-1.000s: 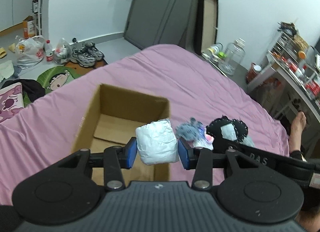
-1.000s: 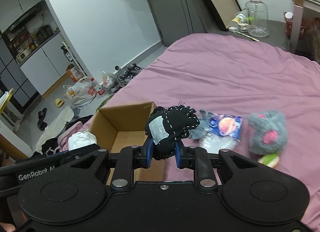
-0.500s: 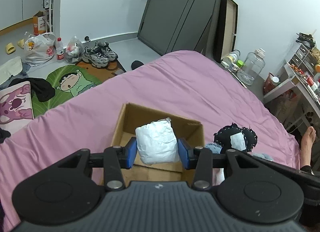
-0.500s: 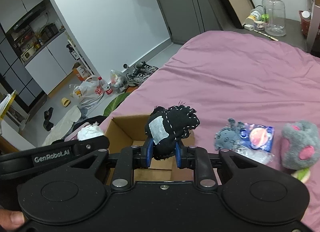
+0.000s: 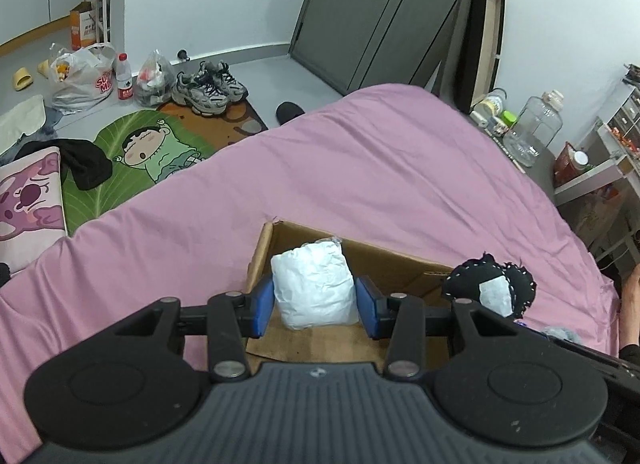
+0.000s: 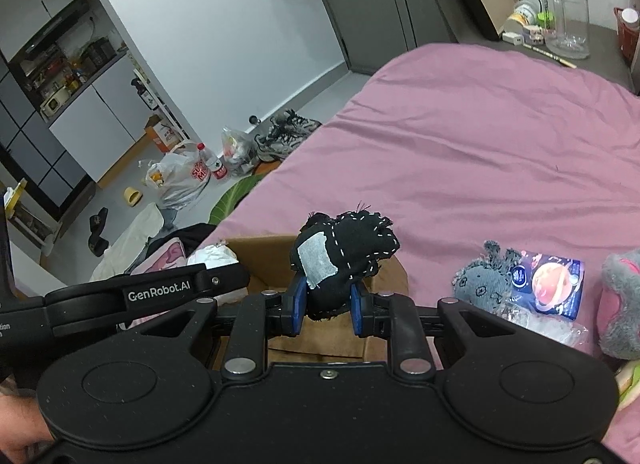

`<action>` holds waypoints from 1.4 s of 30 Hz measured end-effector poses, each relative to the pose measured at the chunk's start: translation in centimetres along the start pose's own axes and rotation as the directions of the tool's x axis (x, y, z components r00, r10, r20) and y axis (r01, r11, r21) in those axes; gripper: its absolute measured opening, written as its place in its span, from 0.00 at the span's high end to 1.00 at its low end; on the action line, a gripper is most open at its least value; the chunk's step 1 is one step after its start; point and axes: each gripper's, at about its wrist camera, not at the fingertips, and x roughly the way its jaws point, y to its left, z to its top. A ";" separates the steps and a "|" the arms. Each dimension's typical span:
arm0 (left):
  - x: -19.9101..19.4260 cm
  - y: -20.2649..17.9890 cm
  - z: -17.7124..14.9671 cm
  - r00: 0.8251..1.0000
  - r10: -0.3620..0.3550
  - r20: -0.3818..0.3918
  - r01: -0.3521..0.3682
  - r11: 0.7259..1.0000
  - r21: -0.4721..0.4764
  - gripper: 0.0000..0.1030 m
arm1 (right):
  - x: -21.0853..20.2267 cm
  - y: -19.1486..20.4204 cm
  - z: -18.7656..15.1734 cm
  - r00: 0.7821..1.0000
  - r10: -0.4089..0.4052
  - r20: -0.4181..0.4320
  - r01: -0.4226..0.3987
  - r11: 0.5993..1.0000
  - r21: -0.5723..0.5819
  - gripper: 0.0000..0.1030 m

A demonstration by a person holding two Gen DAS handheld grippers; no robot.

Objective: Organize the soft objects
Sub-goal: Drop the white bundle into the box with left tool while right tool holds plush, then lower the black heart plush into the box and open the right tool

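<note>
My left gripper (image 5: 315, 306) is shut on a white crinkled soft packet (image 5: 314, 284), held over the open cardboard box (image 5: 384, 260) on the pink bed. My right gripper (image 6: 328, 308) is shut on a black soft toy with white stitching and a white patch (image 6: 344, 260), also above the box (image 6: 256, 248). In the left wrist view that black toy (image 5: 492, 288) hangs at the box's right edge. In the right wrist view the white packet (image 6: 212, 256) shows at the left above the left gripper's arm. The box floor that I can see is bare.
A small grey plush (image 6: 480, 284), a blue packet with an orange picture (image 6: 552, 284) and a grey-pink plush (image 6: 624, 300) lie on the pink bedsheet (image 6: 480, 136) right of the box. Shoes, bags and a cartoon mat (image 5: 156, 152) cover the floor beyond the bed. A bare foot (image 5: 632, 296) is at right.
Both grippers have shifted over the box with their loads still held. In the left wrist view the box slid from left of centre to beneath the packet; the loose plushes dropped out of sight.
</note>
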 end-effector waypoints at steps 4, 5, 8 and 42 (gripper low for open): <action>0.8 0.0 0.2 1.000 0.006 -0.012 -0.006 1.000 -0.010 0.58 | 0.2 0.0 0.1 1.000 -0.002 -0.005 0.002 1.000 -0.001 0.78; 1.1 0.1 0.2 1.000 0.007 -0.016 -0.007 1.000 -0.015 0.58 | 0.2 0.0 0.1 1.000 -0.001 -0.004 0.001 1.000 -0.002 0.78; 1.3 0.2 0.4 1.000 0.010 -0.018 -0.010 1.000 -0.017 0.57 | 0.3 0.2 0.1 1.000 0.003 -0.002 -0.003 1.000 -0.001 0.78; -8.1 -0.9 -1.4 0.989 0.110 0.099 -0.109 0.994 -0.015 0.22 | -6.4 -0.7 -2.2 0.997 -0.038 0.064 0.040 0.999 -0.034 0.21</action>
